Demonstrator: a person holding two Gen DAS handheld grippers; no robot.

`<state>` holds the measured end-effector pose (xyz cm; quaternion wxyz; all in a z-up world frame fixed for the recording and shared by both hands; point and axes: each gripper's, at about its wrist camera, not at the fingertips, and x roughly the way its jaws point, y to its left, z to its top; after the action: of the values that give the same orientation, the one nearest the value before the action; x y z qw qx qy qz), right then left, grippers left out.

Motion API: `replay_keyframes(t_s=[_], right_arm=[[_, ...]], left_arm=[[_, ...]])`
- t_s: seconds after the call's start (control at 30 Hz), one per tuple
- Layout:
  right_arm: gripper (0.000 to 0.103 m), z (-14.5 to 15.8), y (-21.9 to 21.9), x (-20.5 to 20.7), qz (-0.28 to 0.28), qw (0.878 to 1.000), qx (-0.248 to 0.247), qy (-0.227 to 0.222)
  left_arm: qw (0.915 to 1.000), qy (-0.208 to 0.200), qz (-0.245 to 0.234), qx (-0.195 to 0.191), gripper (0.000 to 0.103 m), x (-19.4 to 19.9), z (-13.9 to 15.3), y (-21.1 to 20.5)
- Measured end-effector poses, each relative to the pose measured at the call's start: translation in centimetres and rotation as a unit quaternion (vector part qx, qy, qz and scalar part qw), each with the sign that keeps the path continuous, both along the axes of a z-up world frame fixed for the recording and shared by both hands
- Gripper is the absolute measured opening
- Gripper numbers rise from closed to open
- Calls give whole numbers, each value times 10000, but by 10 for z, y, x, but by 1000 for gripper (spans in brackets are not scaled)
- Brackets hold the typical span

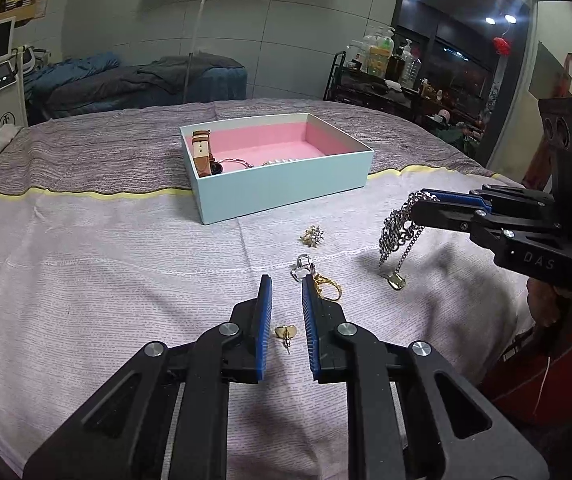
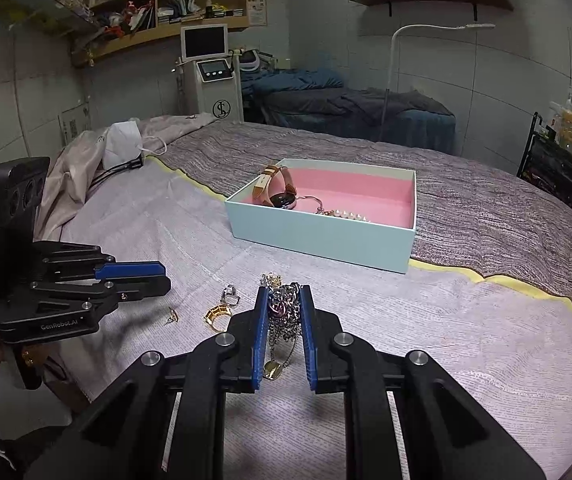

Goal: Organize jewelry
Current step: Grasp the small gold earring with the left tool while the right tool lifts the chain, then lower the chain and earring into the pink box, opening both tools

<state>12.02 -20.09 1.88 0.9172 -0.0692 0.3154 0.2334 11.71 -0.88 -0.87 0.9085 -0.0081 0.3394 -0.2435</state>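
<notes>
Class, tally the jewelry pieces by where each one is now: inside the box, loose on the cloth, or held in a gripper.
In the box: 3 (watch, bangle, pearl bracelet)
Loose on the cloth: 4 (brooch, silver ring, gold ring, gold earring)
Held by right gripper: 1 (chain necklace)
Total: 8

Bunched silver chain necklace [image 2: 283, 312], dangling

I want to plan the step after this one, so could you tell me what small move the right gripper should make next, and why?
Probably carry it forward over the open box and release there. The right gripper is shut on the silver chain necklace, which hangs with its pendant near the cloth. The box already holds a watch and a pearl piece, with bare pink lining free.
</notes>
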Motion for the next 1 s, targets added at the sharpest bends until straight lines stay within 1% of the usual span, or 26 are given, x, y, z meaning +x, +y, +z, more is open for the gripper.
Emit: replay_keyframes(t_s=[0.13, 0.17, 0.2, 0.27, 0.3, 0.37, 0.4, 0.43, 0.5, 0.6, 0.7, 0.83, 1.0], right_arm=[[15, 0, -3, 2, -56, 10000, 10, 33], [15, -1, -3, 2, -69, 10000, 16, 42], [15, -1, -4, 2, -65, 10000, 26, 50], [15, 0, -4, 1, -57, 10000, 43, 42], [15, 1, -4, 0, -52, 10000, 48, 31], [15, 3, -4, 0, -37, 10000, 53, 7], [15, 4, -4, 0, -28, 10000, 57, -5], [15, 4, -4, 0, -21, 10000, 64, -10], [15, 6, -5, 0, -20, 10000, 82, -24], [15, 9, -5, 0, -25, 9999, 110, -60], [15, 13, -7, 0, -13, 9998, 138, -119], [15, 24, -6, 5, -16, 9995, 170, -253], [15, 42, -4, 23, -54, 9986, 253, -466]], left_arm=[[9993, 118, -171, 326, 18, -4, -13, -11], [9989, 142, -142, 417, 24, -4, -18, -14], [9985, 171, -120, 496, 33, -4, -22, -16], [9979, 226, -56, 605, 40, -4, -29, -18], [9979, 221, -46, 604, 40, -4, -31, -19], [9980, 168, -39, 614, 39, -5, -32, -21], [9980, 180, -19, 607, 31, -4, -33, -22], [9982, 207, 27, 568, 27, -2, -33, -21], [9984, 256, 118, 485, 14, 2, -32, -18], [9988, 254, 166, 385, 13, 7, -29, -14], [9992, 168, 144, 334, 13, 9, -20, -13], [9996, -50, 84, 248, 13, 18, -2, -14], [9989, -424, 58, 187, 13, 42, 26, -15]])
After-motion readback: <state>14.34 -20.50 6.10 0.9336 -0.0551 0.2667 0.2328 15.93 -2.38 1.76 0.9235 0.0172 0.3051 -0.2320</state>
